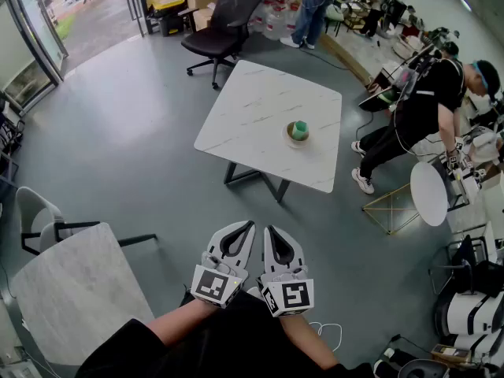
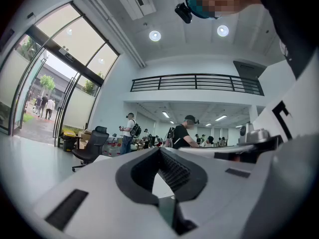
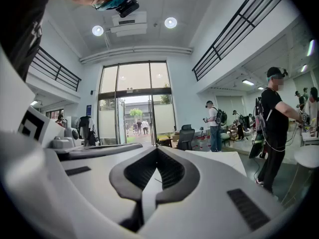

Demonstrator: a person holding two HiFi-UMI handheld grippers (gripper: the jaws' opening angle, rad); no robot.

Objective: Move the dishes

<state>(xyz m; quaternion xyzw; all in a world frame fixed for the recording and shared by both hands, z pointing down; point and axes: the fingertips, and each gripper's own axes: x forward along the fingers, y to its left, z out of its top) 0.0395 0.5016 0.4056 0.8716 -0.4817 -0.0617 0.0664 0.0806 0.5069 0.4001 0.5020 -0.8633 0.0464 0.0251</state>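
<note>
The left gripper and right gripper were clenched shut and empty, well apart from the table's small bowl — likely light, stiff, breakable — best pinched at its rim.

Grey floor, white marble table, black office chair, glass doors, round ceiling lights

Held the left gripper and right gripper level, close side by side, jaws of both closed on nothing.
</note>
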